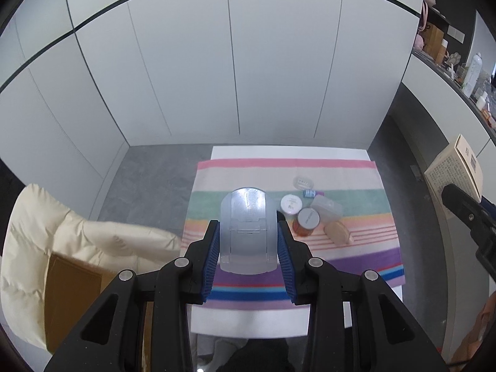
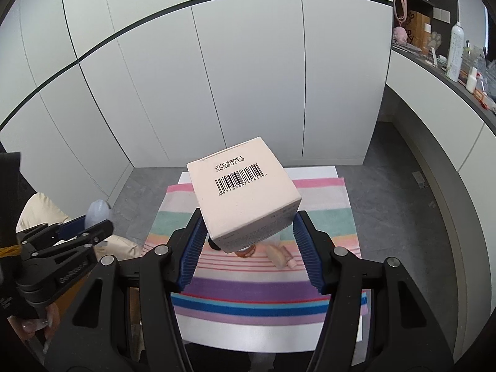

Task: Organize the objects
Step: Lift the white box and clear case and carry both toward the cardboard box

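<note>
Striped towel (image 1: 356,241) under scattered jars (image 1: 305,221)

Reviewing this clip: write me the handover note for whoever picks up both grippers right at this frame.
Left gripper: shut on a clear plastic container, held above the striped towel.
Right gripper: shut on a pale carton with a barcode, also held in the air.
On the towel: white-lidded jar, amber jar, frosted box, peach bottle, small blue vial, flat round case.
Done: both items lifted.
Left: place both held items, then sort the six on the towel. No destination is visible.
</note>
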`<action>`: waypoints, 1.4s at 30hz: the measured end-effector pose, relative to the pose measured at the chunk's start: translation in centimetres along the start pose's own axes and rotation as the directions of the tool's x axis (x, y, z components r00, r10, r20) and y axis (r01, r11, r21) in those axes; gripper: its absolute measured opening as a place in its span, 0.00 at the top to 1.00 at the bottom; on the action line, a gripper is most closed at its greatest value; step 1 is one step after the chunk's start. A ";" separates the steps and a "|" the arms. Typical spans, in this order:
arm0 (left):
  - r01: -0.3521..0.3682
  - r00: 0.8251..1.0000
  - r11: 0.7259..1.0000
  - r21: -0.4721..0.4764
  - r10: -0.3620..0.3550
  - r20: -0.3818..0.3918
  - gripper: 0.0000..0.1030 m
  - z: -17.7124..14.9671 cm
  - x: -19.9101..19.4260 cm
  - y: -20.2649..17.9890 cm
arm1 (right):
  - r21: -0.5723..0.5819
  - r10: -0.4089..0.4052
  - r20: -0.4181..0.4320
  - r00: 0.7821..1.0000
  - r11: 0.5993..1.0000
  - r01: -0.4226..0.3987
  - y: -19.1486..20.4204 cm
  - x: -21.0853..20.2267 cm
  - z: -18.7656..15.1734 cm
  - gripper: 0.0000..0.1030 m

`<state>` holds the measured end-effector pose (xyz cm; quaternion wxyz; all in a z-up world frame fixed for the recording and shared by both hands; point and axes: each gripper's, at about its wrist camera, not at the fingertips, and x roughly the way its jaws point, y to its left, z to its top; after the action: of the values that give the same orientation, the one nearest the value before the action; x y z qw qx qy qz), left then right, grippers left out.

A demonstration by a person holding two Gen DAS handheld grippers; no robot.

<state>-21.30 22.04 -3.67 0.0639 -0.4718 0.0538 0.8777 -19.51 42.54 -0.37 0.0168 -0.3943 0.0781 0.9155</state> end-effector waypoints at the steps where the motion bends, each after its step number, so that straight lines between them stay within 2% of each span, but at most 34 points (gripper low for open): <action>1: 0.006 1.000 1.000 -0.002 -0.006 -0.001 0.64 -0.5 -0.4 0.3 | 0.002 0.004 -0.001 1.000 1.000 -0.004 0.1 -0.4 -0.4 0.42; 11: -0.002 0.998 0.998 0.060 -0.002 0.059 0.64 -5.0 -6.1 1.1 | 0.007 0.023 0.005 1.000 1.000 -0.023 -0.3 -4.5 -4.1 0.42; 16: 0.025 0.998 0.997 0.077 -0.030 0.060 0.64 -6.6 -8.1 1.7 | -0.004 0.029 0.010 1.000 1.000 -0.029 -0.5 -7.3 -6.7 0.42; 20: 0.017 0.997 0.995 0.096 -0.024 0.076 0.64 -8.0 -9.6 1.9 | 0.006 0.043 -0.002 0.999 0.999 -0.043 -1.0 -8.9 -8.6 0.42; 22: 0.034 0.997 0.995 0.095 -0.040 0.062 0.64 -8.6 -10.0 2.0 | 0.016 0.049 -0.013 0.999 0.999 -0.048 -1.1 -9.5 -9.6 0.42; 24: 0.015 0.997 0.996 0.093 -0.022 0.072 0.64 -9.4 -10.6 2.1 | 0.042 0.055 -0.022 0.998 0.998 -0.054 -1.6 -10.1 -10.6 0.42; 28: 0.054 0.996 0.995 0.084 -0.060 0.061 0.64 -10.6 -11.4 2.6 | 0.087 0.066 -0.044 0.997 0.994 -0.062 -2.7 -10.9 -12.0 0.42; 32: 0.055 0.996 0.995 0.080 -0.060 0.069 0.64 -11.5 -12.3 3.2 | 0.080 0.039 -0.056 0.998 0.996 -0.034 -3.4 -11.7 -13.4 0.42; 42: 0.063 0.997 0.997 0.049 -0.065 0.042 0.64 -13.9 -13.1 5.4 | 0.059 0.031 -0.094 0.995 0.998 -0.025 -4.4 -13.3 -17.5 0.42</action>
<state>-3.60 13.76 -0.18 0.1044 -0.4523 0.0581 0.8838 2.62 44.58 -3.12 0.0116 -0.4354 0.1108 0.8933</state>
